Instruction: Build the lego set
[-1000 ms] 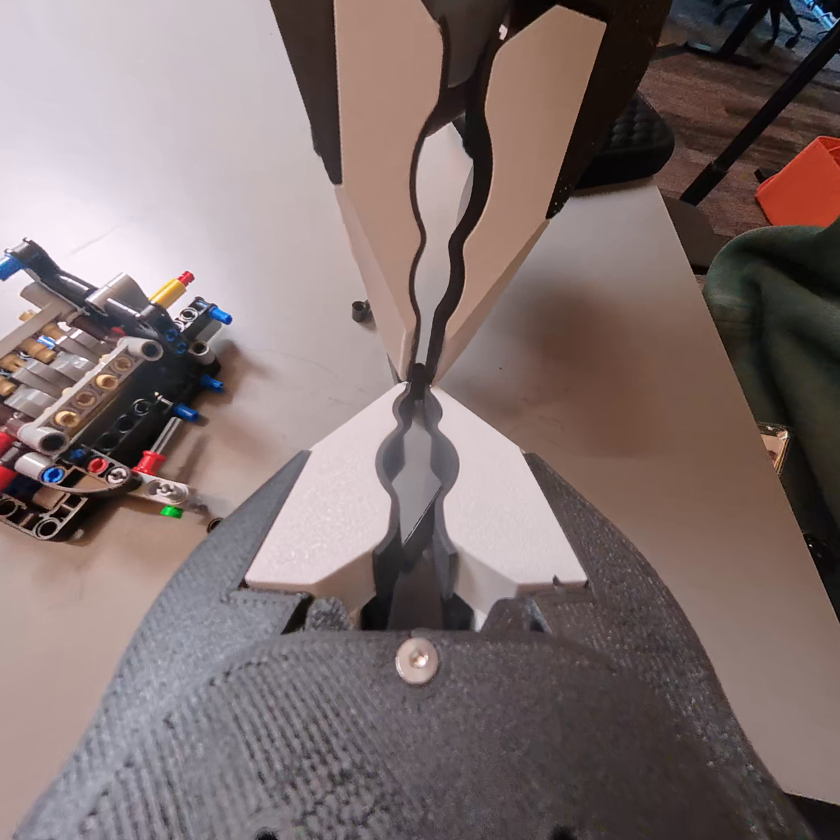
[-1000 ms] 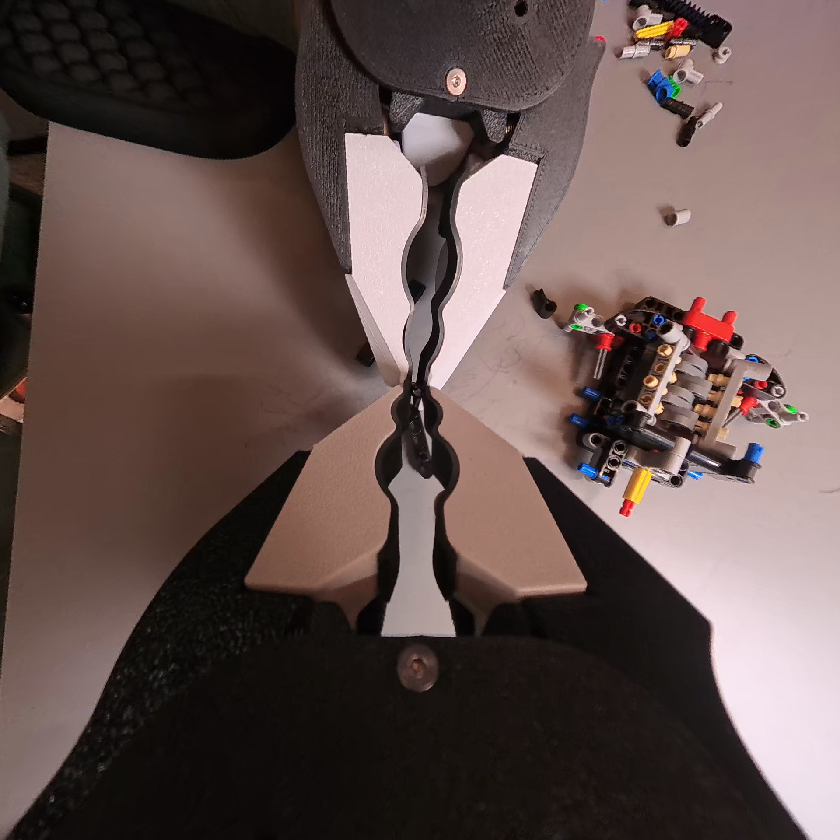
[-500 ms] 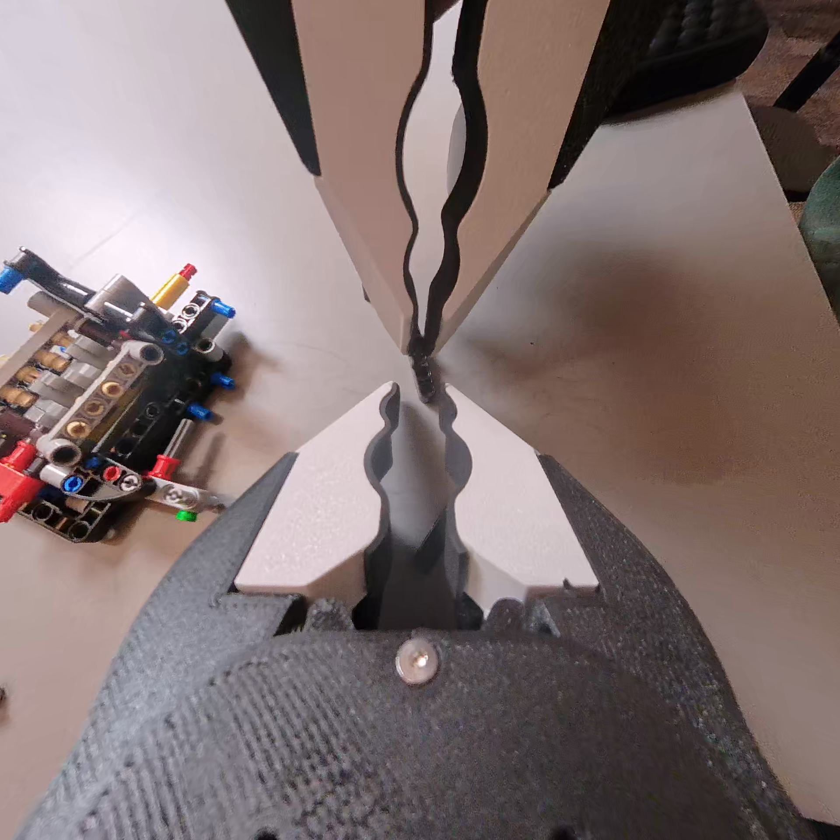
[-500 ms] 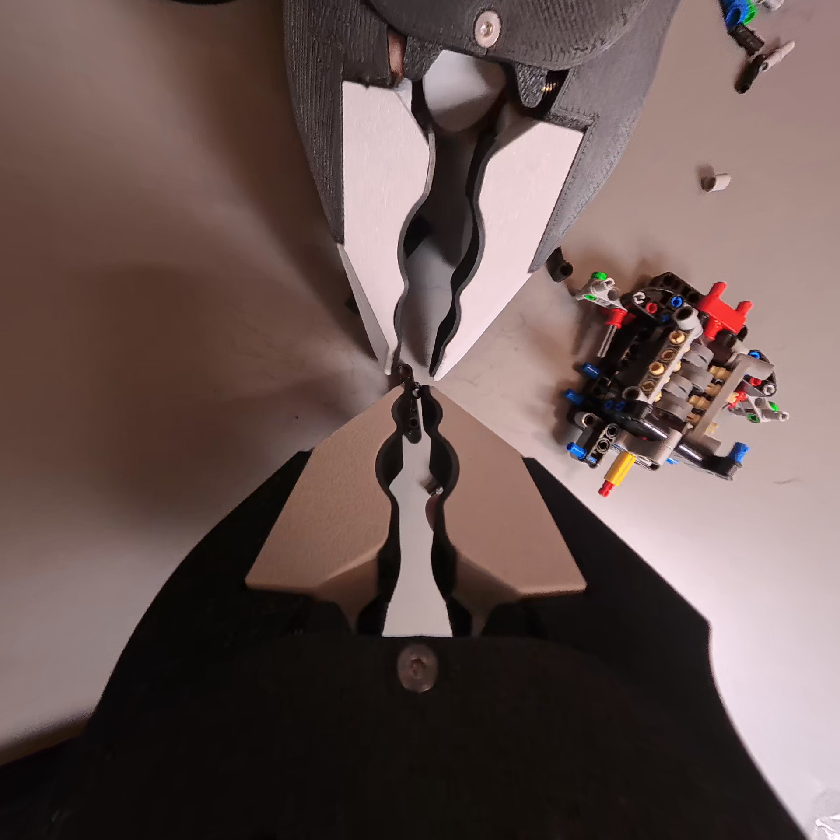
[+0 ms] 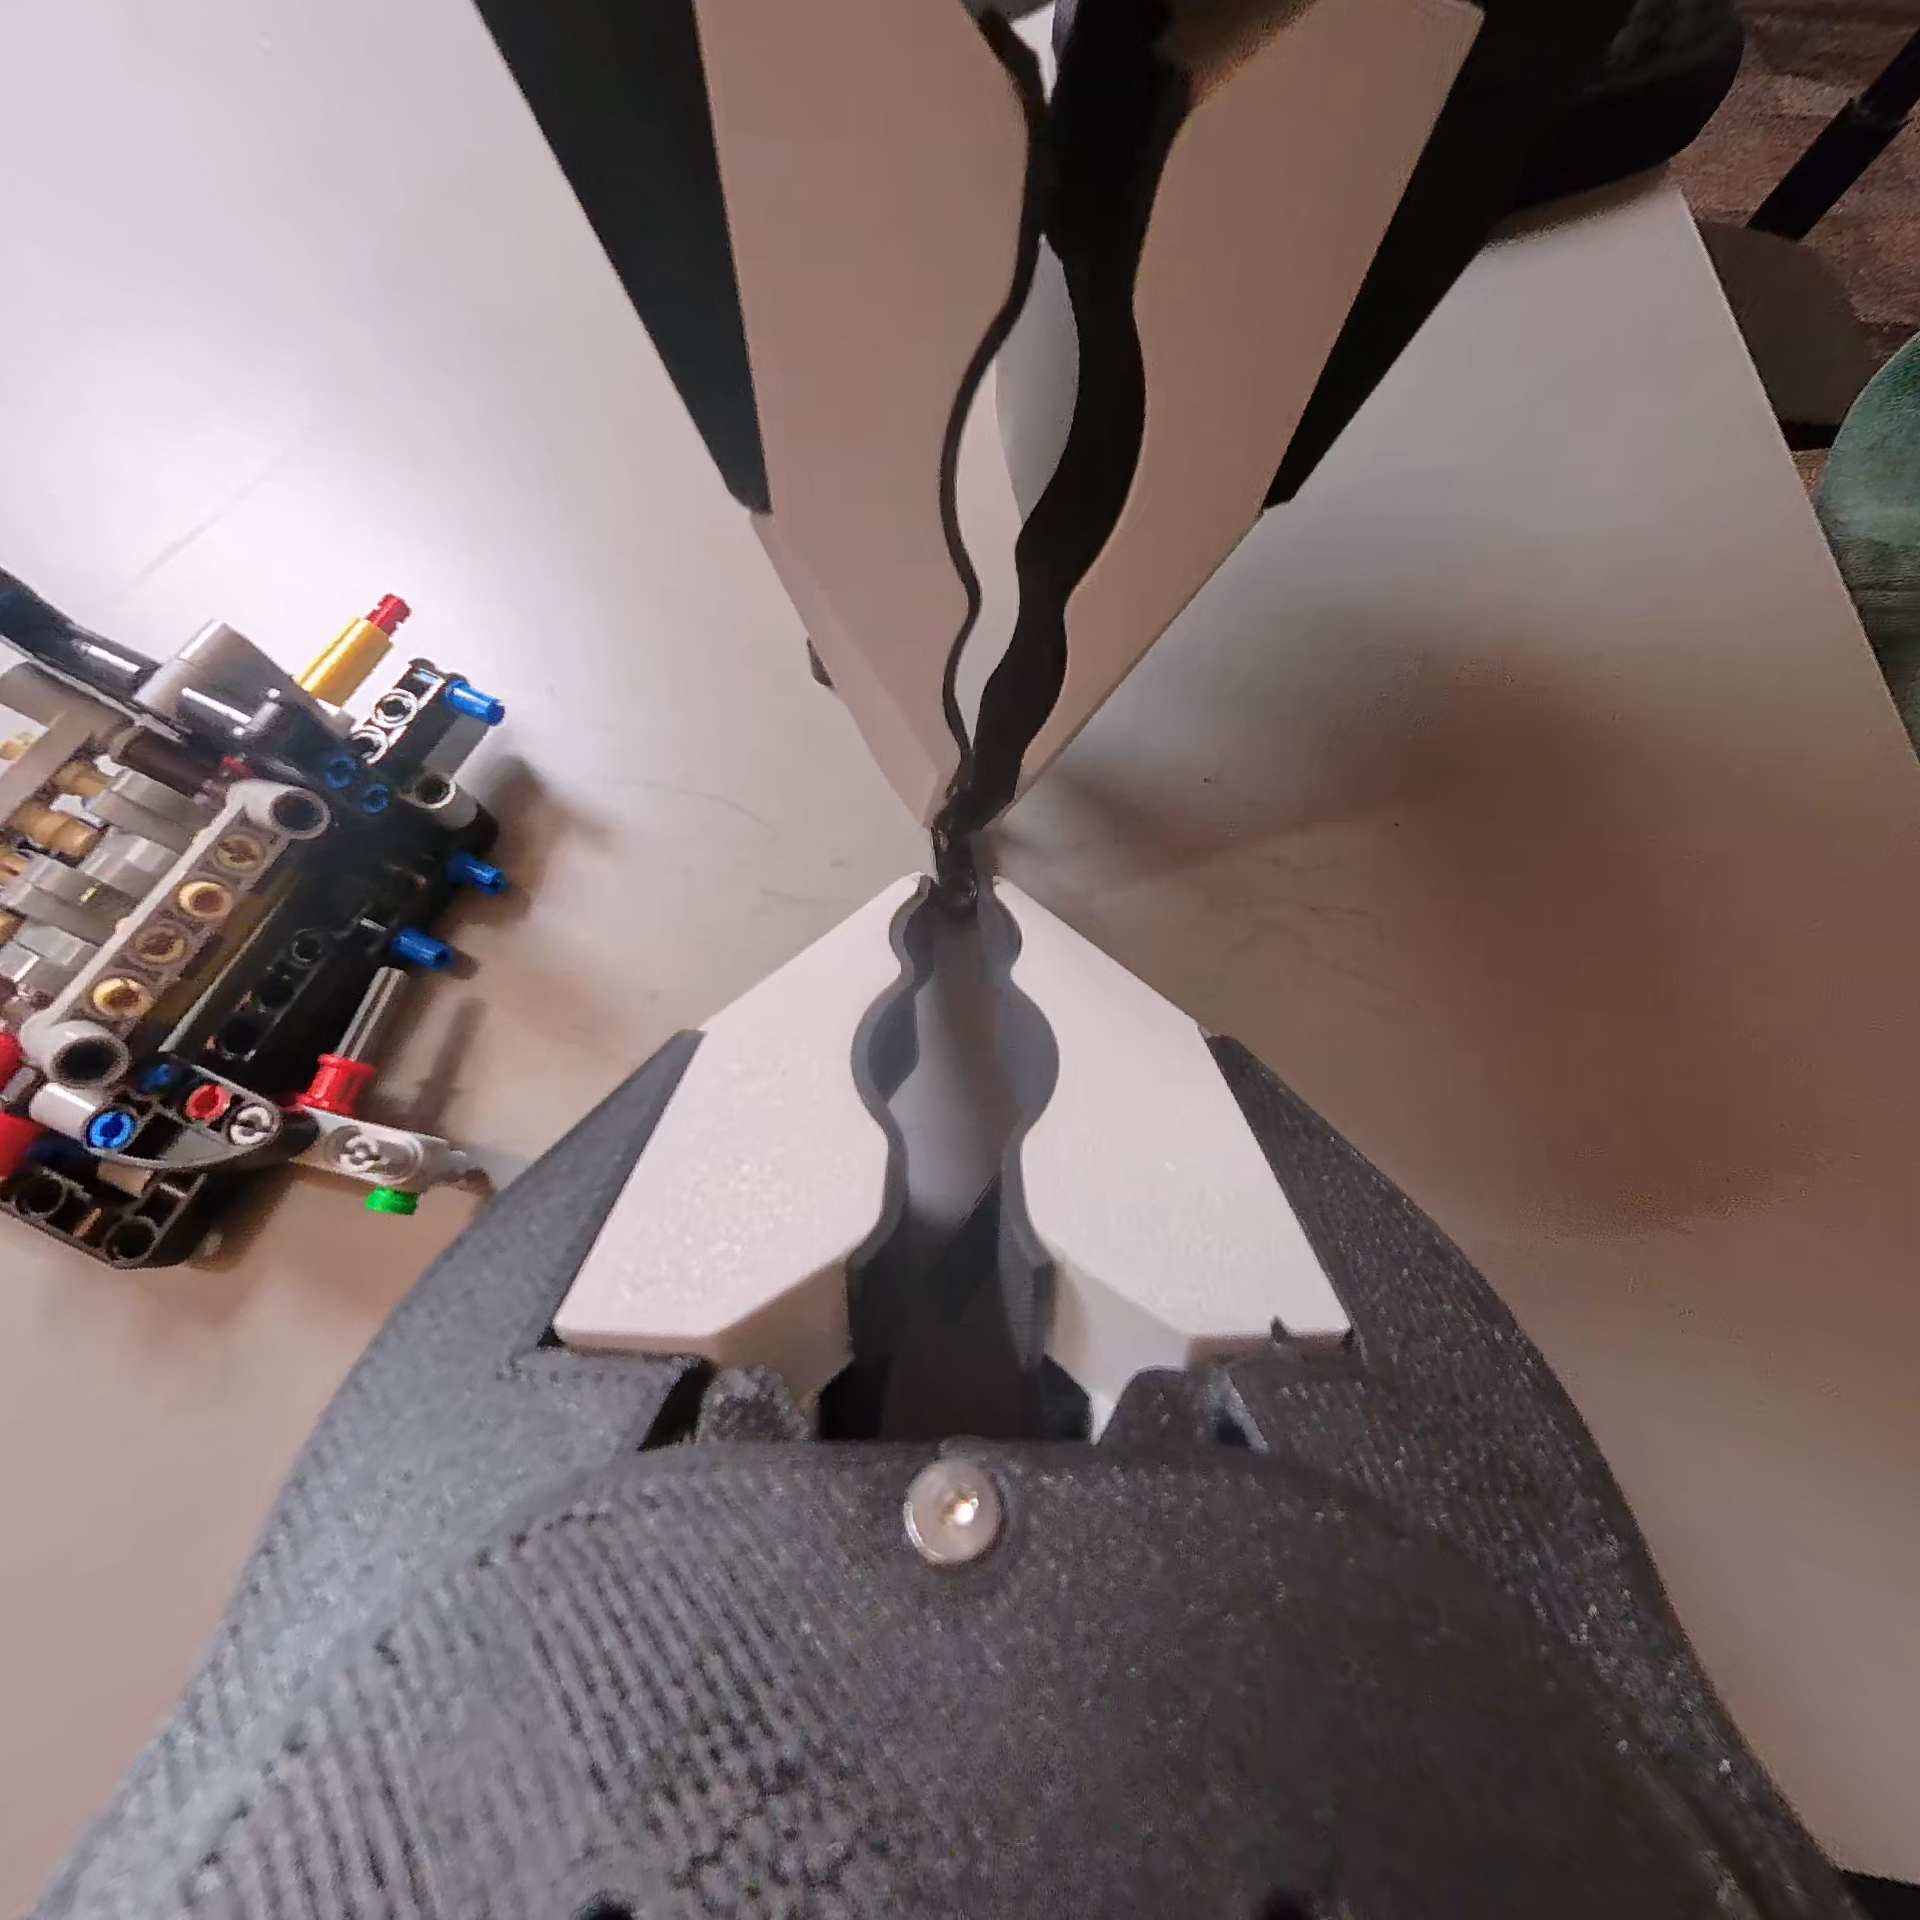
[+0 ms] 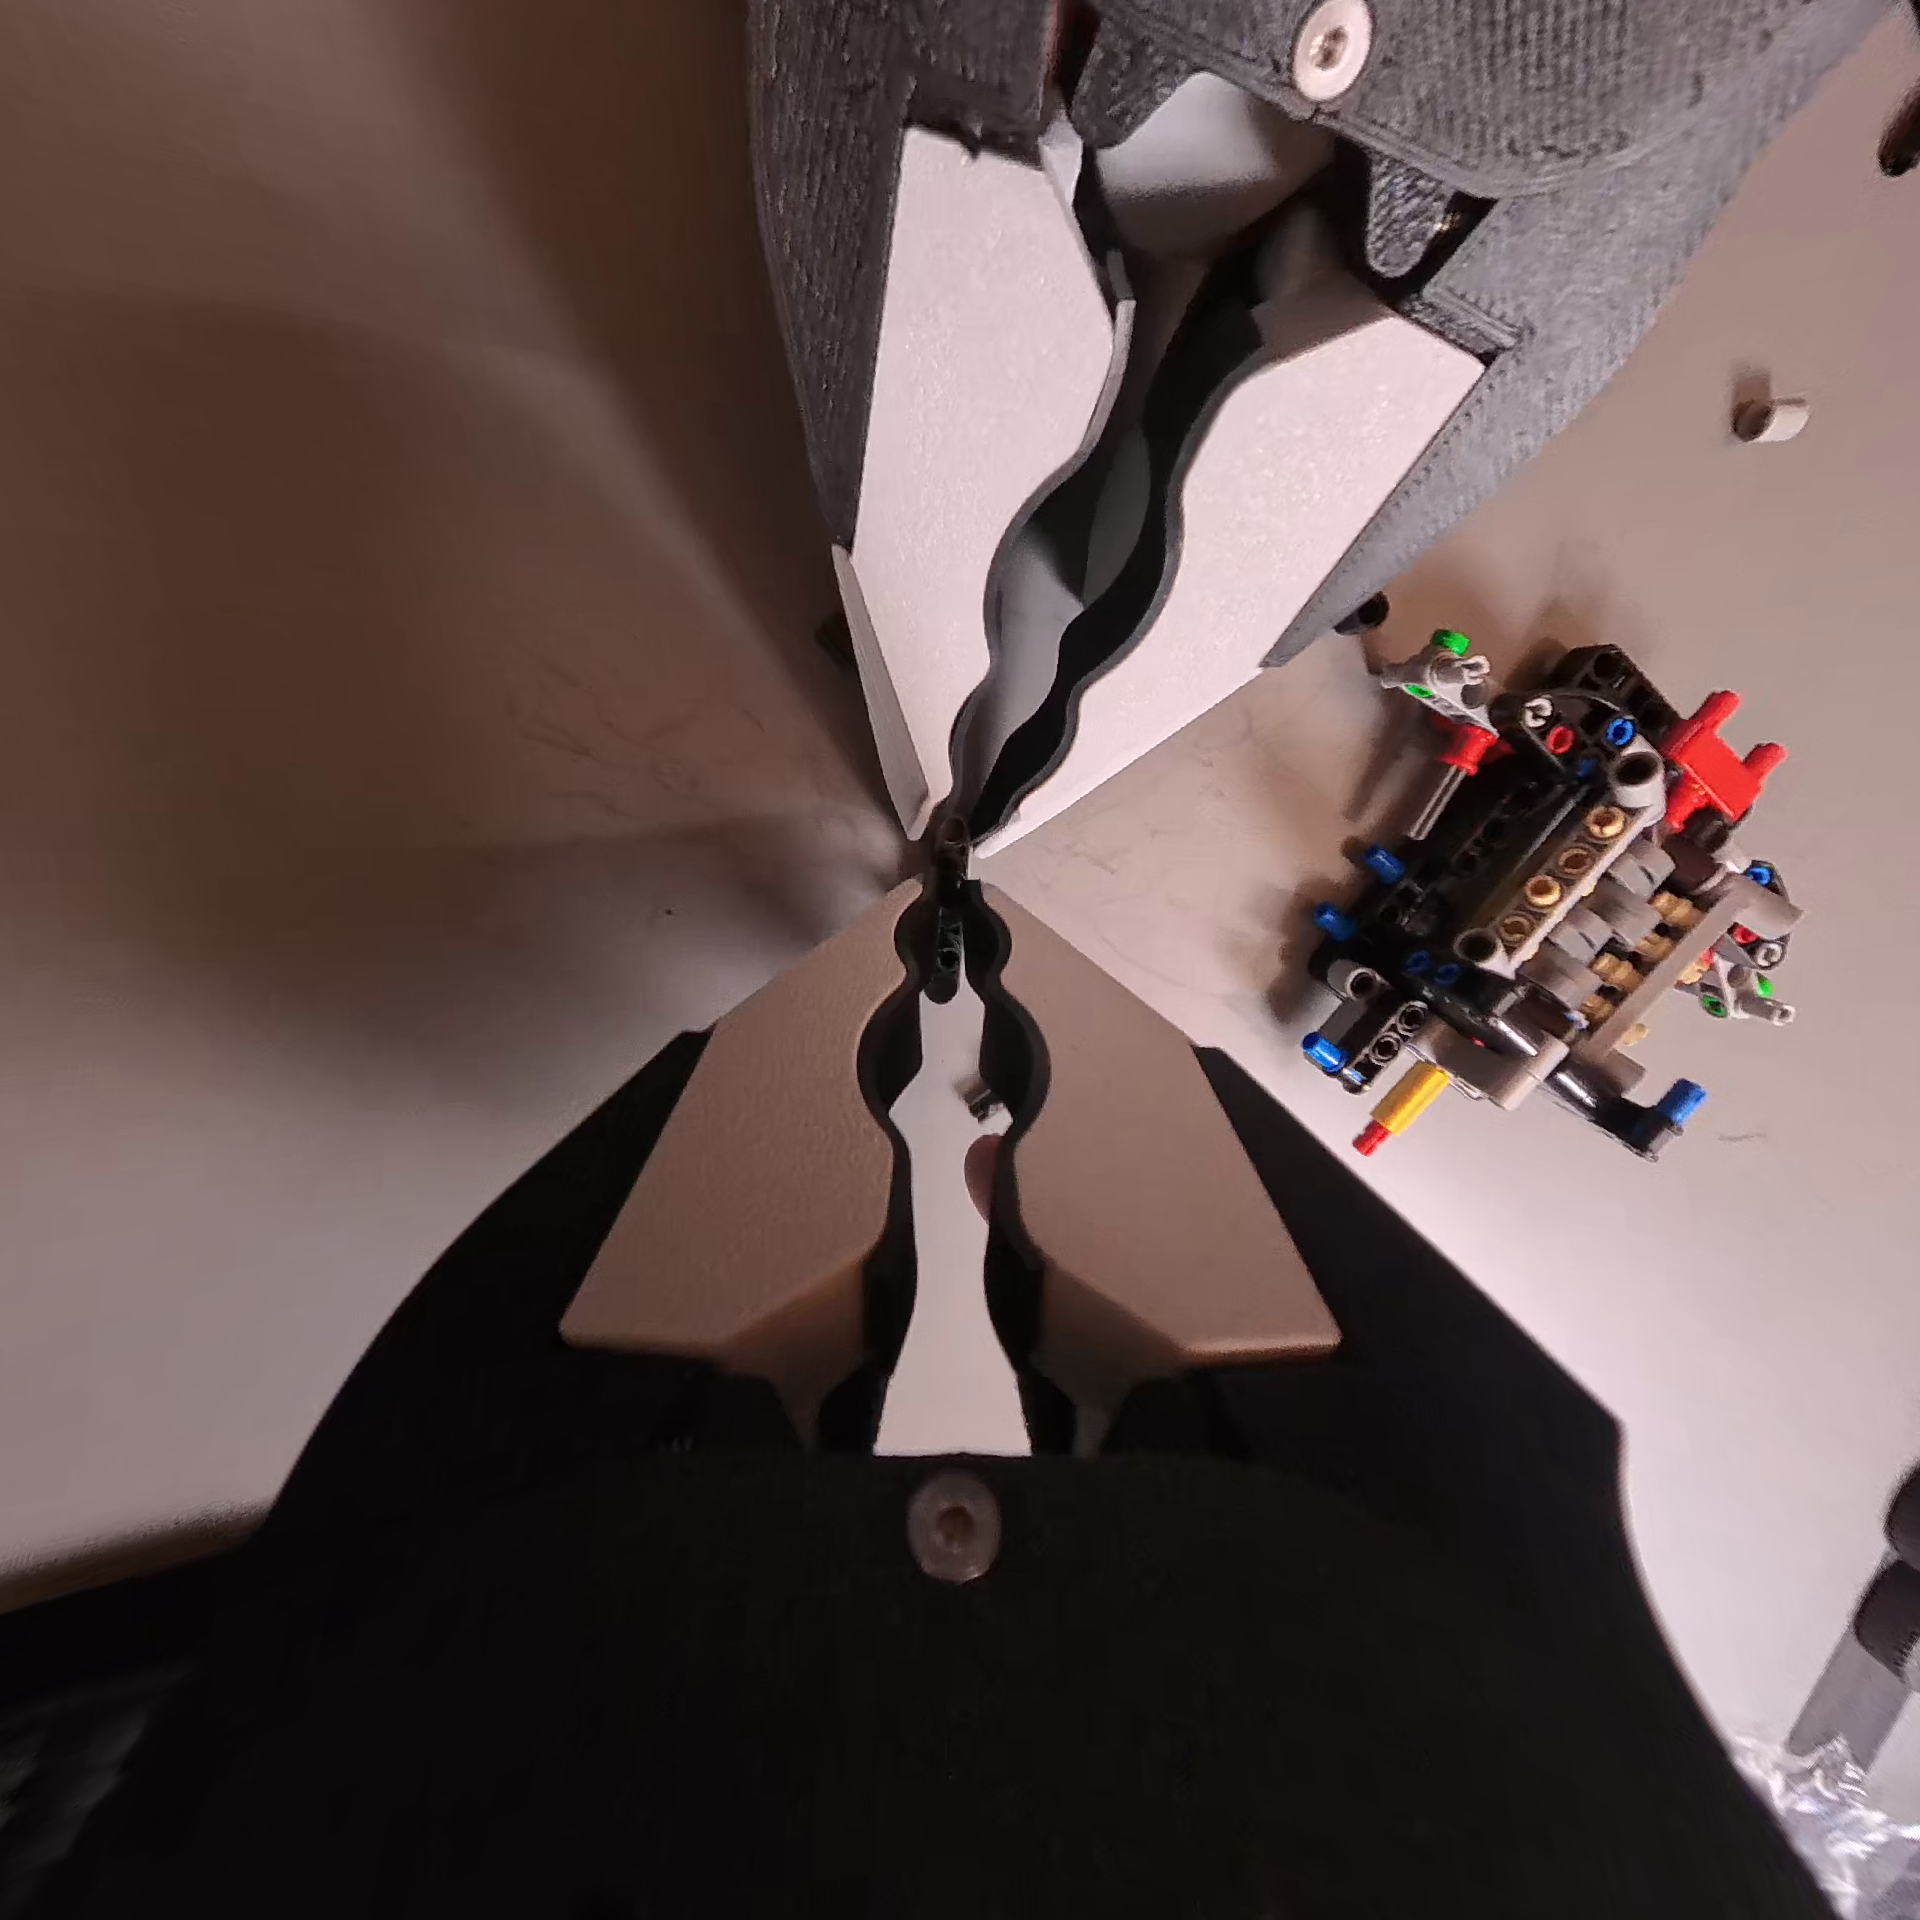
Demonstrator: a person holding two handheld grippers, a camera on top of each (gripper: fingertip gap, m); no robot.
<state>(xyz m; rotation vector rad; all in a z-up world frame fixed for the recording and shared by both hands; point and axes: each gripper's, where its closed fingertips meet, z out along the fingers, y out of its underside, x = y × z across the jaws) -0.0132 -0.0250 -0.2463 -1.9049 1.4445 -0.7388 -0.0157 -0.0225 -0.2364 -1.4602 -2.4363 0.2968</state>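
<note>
Tip to tip above the table [image 5: 1455, 727], our left tool [image 5: 961, 899] has re-closed on the black piece [image 6: 948, 914] gripped by our right tool [image 6: 951, 914]; model [image 6: 1558, 904] sits at 3 o'clock, open room at 9.

Half a second ago the left gripper [image 5: 961, 883] stood parted and clear of the small black lego piece [image 5: 958, 868]; now its fingertips have narrowed onto that piece's end, tip to tip with the right gripper [image 6: 951, 914]. The right gripper keeps its pinch on the piece, which sits deeper between its tips than a second ago. The half-built lego assembly [image 6: 1558, 894] appears larger and nearer in both views as the cameras have shifted.
</note>
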